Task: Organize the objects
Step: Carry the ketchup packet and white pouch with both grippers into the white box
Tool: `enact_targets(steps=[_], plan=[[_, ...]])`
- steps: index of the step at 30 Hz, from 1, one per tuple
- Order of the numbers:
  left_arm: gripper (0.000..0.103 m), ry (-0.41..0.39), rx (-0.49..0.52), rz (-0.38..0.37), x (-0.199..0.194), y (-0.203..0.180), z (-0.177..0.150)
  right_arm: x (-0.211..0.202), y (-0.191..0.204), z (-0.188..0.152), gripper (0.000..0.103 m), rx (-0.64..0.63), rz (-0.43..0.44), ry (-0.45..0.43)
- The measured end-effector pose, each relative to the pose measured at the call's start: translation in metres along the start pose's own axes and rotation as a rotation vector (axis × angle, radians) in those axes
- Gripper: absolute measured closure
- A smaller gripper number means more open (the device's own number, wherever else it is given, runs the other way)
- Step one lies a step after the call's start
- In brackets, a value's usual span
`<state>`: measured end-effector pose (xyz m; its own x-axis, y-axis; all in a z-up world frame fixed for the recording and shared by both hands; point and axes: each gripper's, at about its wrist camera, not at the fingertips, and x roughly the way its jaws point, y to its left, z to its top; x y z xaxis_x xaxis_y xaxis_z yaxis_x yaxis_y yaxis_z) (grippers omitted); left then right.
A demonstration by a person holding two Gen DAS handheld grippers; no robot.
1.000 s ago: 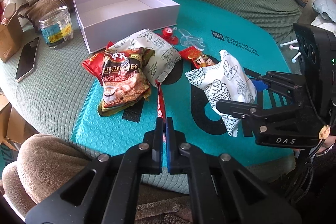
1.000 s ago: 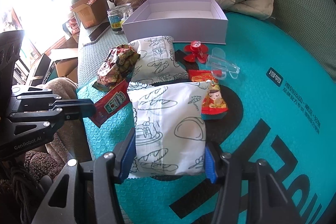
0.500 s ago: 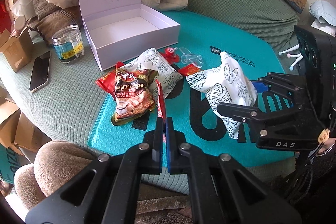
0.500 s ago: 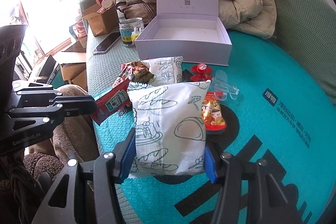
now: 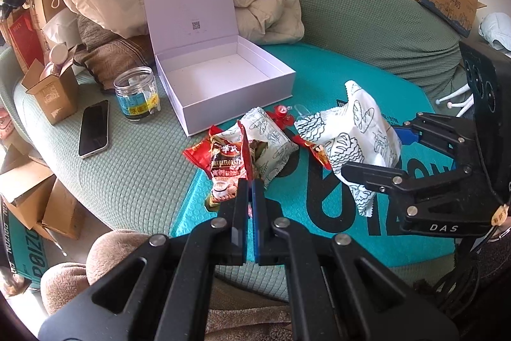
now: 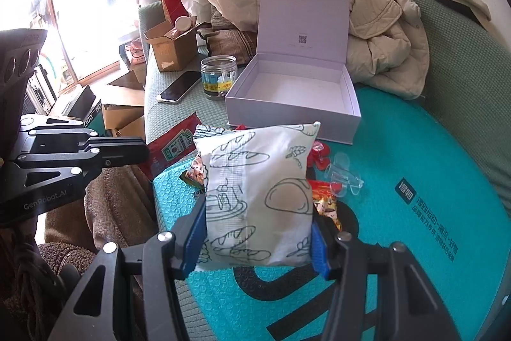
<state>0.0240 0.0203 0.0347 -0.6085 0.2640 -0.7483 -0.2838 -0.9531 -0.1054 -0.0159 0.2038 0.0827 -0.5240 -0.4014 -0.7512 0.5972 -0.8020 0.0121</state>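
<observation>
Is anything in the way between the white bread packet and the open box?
Nothing visible blocks it. The right tool holds the white bread packet lifted above the other snack packets on the teal mat, and the open box beyond them is empty, its lid upright.

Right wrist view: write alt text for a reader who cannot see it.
The right claw grips a white bread-print snack bag above a teal mat. Behind stands an open, empty white box; at left, the left claw pinches a red ketchup sachet.
</observation>
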Motion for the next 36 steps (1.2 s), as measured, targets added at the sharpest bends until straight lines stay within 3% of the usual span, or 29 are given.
enact_targets(steps=[13,36], plan=[[0.101,0.003,-0.019,0.041,0.011,0.021,0.028,0.018,-0.006,0.033,0.047,-0.028,0.013,-0.006],[0.101,0.063,-0.023,0.041,0.09,0.056,0.099,0.088,-0.051,0.098,0.047,-0.042,0.013,0.023]])
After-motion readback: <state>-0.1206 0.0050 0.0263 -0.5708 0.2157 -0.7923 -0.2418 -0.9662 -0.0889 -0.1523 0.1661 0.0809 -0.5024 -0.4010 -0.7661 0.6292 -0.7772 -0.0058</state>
